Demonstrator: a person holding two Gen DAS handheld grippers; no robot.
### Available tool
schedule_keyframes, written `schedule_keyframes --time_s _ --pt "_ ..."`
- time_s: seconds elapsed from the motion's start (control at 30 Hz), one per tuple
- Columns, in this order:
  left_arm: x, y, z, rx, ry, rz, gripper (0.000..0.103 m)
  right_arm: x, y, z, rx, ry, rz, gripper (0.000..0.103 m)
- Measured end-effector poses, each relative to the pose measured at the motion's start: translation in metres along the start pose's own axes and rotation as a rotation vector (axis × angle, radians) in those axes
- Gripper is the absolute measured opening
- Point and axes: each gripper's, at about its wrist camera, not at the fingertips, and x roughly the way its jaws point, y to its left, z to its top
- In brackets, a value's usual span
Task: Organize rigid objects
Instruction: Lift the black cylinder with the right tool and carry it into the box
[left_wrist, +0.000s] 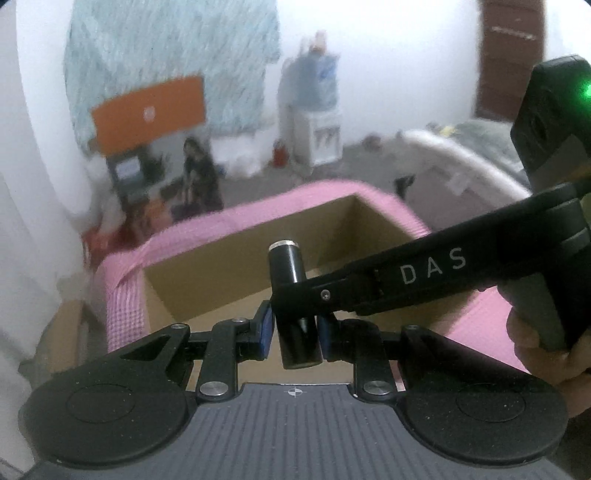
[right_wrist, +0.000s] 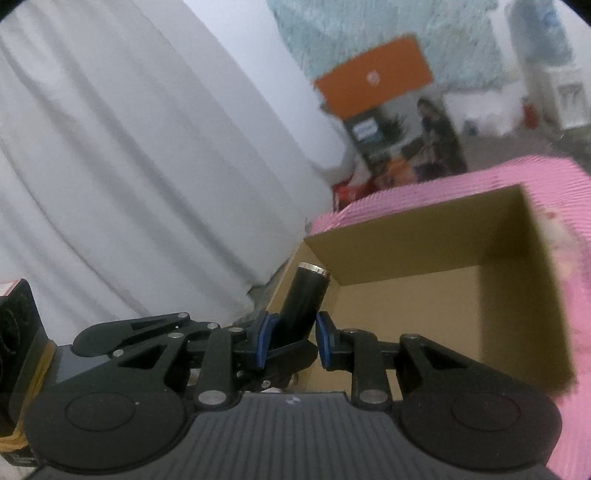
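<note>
One black cylinder (left_wrist: 291, 314) — two tools (left_wrist: 295, 332) (right_wrist: 290, 339) clamping it — one open box (right_wrist: 424, 306).

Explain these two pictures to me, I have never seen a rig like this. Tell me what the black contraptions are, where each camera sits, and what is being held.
There is no robot here. A person holds a hand-operated two-finger gripper in each hand, and each gripper carries a wide-angle camera looking out along its own fingers.

The left wrist view shows the left gripper at the bottom, its blue pads closed on a black cylinder with a silver cap. The long black piece marked DAS coming in from the right is the right gripper, also clamped on the cylinder, with the person's hand behind it.

The right wrist view shows the same cylinder between the right gripper's pads.

Just beyond it sits an open cardboard box edged in pink material. The room behind is blurred.
</note>
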Motion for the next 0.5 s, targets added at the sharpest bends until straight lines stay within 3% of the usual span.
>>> schedule_keyframes --time_s 0.27,0.5 --pt "0.094 0.051 0.008 -0.072 0.221 0.029 0.024 0.119 -0.051 0.042 0.171 0.233 0.008 0.028" --pt "0.112 0.062 -0.002 -0.044 0.288 0.105 0.024 0.175 -0.087 0.039 0.258 0.338 0.013 0.028"
